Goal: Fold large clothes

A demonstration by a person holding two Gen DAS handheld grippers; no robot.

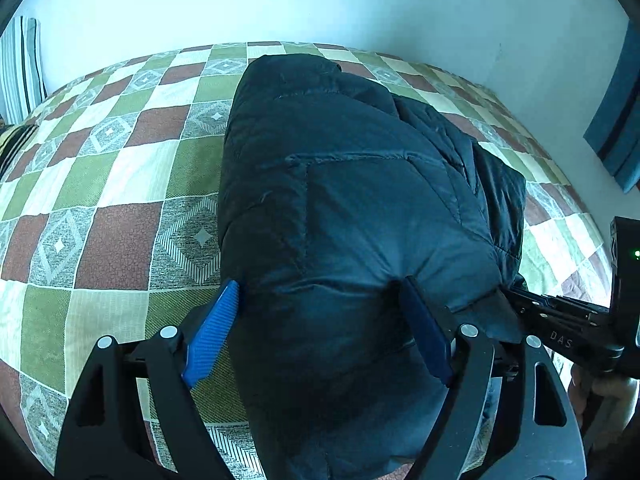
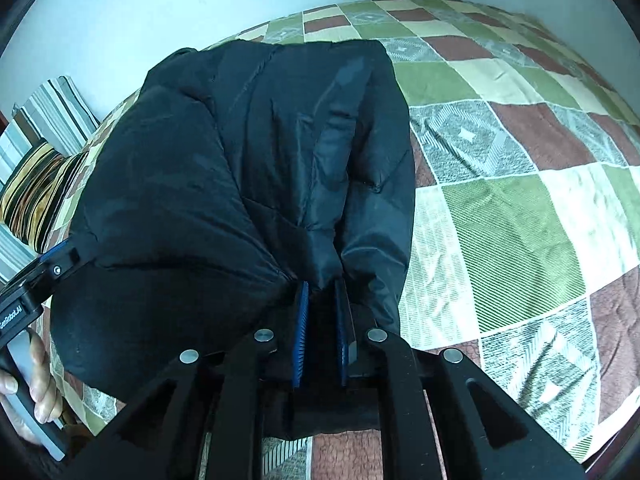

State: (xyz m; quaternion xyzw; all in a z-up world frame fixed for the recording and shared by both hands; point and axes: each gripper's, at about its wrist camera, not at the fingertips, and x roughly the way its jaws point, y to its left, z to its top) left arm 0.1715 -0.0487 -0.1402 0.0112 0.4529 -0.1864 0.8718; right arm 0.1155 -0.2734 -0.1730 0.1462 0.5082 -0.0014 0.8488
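A dark blue puffer jacket (image 1: 340, 200) lies folded in a thick bundle on the checked bedspread (image 1: 100, 184). My left gripper (image 1: 320, 292) is open, its blue fingers (image 1: 212, 332) wide apart on either side of the jacket's near edge. My right gripper (image 2: 322, 292) is shut on a fold of the jacket (image 2: 240, 160) at its near edge, fabric pinched between the blue pads (image 2: 300, 332). The right gripper (image 1: 560, 316) also shows at the right of the left wrist view, and the left gripper (image 2: 44, 276) at the left of the right wrist view.
The bed (image 2: 520, 200) is covered with a green, brown and cream checked spread. Striped pillows (image 2: 44, 160) lie at the head by the white wall (image 1: 320, 0). A blue curtain (image 1: 620, 112) hangs at the right.
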